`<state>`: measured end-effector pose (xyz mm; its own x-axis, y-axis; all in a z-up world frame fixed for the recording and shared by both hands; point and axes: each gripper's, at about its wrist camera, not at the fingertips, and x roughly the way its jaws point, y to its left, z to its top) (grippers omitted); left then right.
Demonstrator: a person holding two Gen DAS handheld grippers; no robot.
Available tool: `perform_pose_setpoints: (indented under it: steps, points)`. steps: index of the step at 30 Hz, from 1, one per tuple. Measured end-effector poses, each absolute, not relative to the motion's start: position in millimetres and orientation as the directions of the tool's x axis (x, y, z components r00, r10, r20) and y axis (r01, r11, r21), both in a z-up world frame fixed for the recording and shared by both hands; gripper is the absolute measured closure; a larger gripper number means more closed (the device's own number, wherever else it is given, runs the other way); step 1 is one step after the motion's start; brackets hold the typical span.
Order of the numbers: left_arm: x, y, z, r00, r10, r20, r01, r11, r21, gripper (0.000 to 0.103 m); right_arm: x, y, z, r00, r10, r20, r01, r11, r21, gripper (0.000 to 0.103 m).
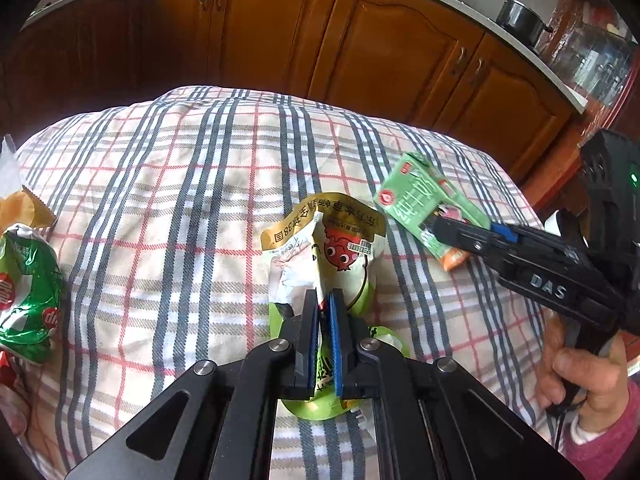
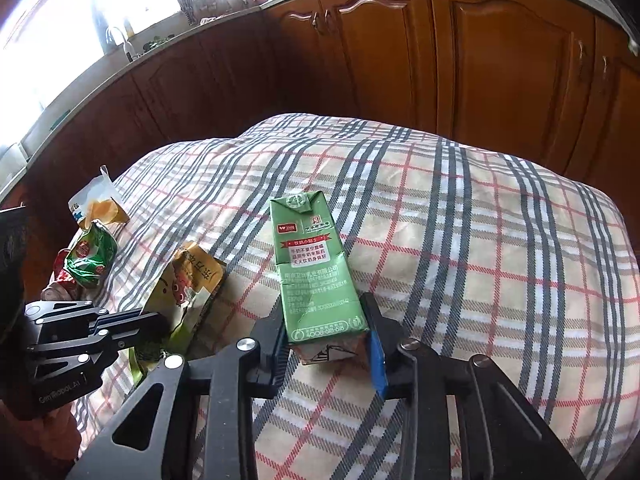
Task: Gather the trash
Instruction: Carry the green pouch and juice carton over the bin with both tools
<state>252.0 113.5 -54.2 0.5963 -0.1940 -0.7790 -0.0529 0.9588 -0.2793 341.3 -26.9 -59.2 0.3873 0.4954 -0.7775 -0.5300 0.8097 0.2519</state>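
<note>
A yellow-and-green snack pouch [image 1: 320, 240] with a red cartoon figure lies crumpled on the checked cloth [image 1: 180, 200]. My left gripper [image 1: 323, 296] is shut on its near end, and a fold of the pouch sticks up between the blue pads. To the right lies a dented green milk carton [image 1: 416, 192] on its side. In the right wrist view my right gripper [image 2: 324, 308] straddles the near end of the carton [image 2: 308, 264], with both pads against its sides. The left gripper [image 2: 160, 320] and the pouch [image 2: 192, 280] show at the left of that view.
A crumpled green foil wrapper [image 1: 28, 300] and a yellow-and-white wrapper [image 1: 24, 204] lie at the cloth's left edge, with a red wrapper beside them. Wooden cabinets [image 1: 360, 40] stand behind the table. A person's hand [image 1: 580, 372] in a pink sleeve holds the right gripper's handle.
</note>
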Motion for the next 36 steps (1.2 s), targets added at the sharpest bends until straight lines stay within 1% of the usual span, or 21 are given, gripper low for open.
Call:
perform_pose_setpoints:
  steps: [3,12,20,23,36]
  points:
    - [248,107,-52,0.598,-0.231,-0.767,-0.019,0.953,-0.302,0.1,329,-46,-52,0.412,0.509,-0.755,-0.498,0.82,0.281,0.071]
    - [233,45,-28,0.612,-0.321,-0.723,0.148,0.944,-0.294,0.1,287,-130,-38,0.495,0.51,-0.704,-0.346,0.859,0.378,0.071]
    - [237,-15,-19,0.586,-0.383,-0.714,0.253,0.924,-0.288,0.1,250,-201,-29,0.578,0.444,-0.685,-0.217,0.892,0.396,0.071]
    - [241,-34,-14,0.583,-0.389,-0.713,0.289,0.92,-0.265,0.1,238,-221,-25,0.603,0.42,-0.678,-0.181,0.9,0.396,0.071]
    - [253,-93,-8,0.557,-0.425,-0.714,0.385,0.893,-0.232,0.1,213,-274,-13,0.666,0.344,-0.661,-0.086,0.917,0.391,0.071]
